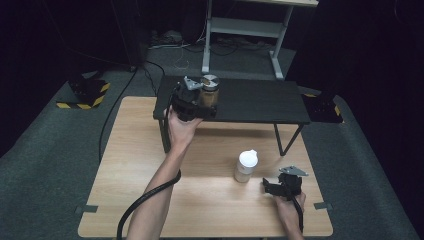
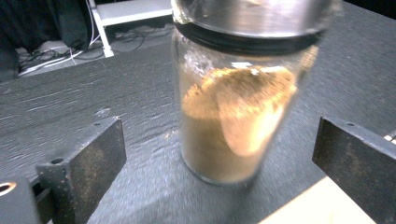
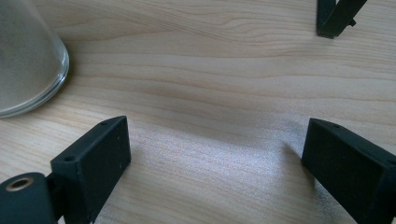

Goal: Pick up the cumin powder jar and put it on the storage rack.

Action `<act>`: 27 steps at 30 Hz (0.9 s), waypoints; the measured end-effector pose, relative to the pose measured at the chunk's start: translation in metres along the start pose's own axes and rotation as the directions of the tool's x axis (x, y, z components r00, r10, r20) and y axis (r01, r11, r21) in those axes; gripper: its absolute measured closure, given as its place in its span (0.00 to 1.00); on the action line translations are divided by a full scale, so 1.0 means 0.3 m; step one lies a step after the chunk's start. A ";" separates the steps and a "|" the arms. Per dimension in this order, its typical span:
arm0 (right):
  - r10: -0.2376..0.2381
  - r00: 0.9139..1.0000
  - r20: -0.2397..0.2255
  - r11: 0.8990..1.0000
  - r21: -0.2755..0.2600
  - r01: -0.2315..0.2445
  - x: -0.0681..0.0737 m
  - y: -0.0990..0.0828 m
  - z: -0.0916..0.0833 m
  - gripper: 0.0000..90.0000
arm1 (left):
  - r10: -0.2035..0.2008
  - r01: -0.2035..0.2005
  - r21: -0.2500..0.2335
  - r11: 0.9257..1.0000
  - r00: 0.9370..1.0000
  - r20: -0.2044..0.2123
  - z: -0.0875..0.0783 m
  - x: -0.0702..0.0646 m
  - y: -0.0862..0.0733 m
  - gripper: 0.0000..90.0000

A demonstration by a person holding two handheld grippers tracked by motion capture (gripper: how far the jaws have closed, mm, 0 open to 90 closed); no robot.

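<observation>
A glass jar of brown powder [image 1: 210, 90] with a metal lid stands on the left part of a low black shelf [image 1: 260, 102]. My left gripper [image 1: 205, 107] sits just in front of it. In the left gripper view the jar [image 2: 233, 116] stands between and a little ahead of the wide jaws of my left gripper [image 2: 219, 154], and neither pad touches the glass. A second jar with a white lid [image 1: 246, 166] stands on the wooden table [image 1: 210, 210]. My right gripper [image 1: 267, 186] rests open to its right, nothing between its jaws [image 3: 215, 149]. That jar's glass base [image 3: 23, 60] shows at upper left.
The black shelf stands on thin legs [image 1: 280, 142] over the far half of the table; one leg foot [image 3: 334, 18] lies ahead of my right gripper. A cable [image 1: 145, 200] trails along the left forearm. A white desk frame [image 1: 245, 30] stands on the carpet behind.
</observation>
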State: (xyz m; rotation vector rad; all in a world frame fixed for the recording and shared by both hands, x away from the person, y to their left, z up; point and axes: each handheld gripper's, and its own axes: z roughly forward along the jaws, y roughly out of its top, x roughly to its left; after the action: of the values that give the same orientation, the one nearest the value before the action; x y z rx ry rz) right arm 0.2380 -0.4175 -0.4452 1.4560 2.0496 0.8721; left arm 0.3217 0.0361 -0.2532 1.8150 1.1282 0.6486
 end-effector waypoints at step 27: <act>-0.002 1.000 0.000 1.000 0.000 0.002 0.000 0.000 0.000 0.08 | 0.067 -0.069 0.018 0.997 0.994 0.091 -0.114 -0.040 -0.257 0.02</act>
State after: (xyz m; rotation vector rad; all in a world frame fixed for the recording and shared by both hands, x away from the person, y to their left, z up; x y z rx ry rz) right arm 0.2381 -0.4176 -0.4451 1.4532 2.0507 0.8708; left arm 0.2560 0.0548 -0.3043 1.8883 1.0201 0.5903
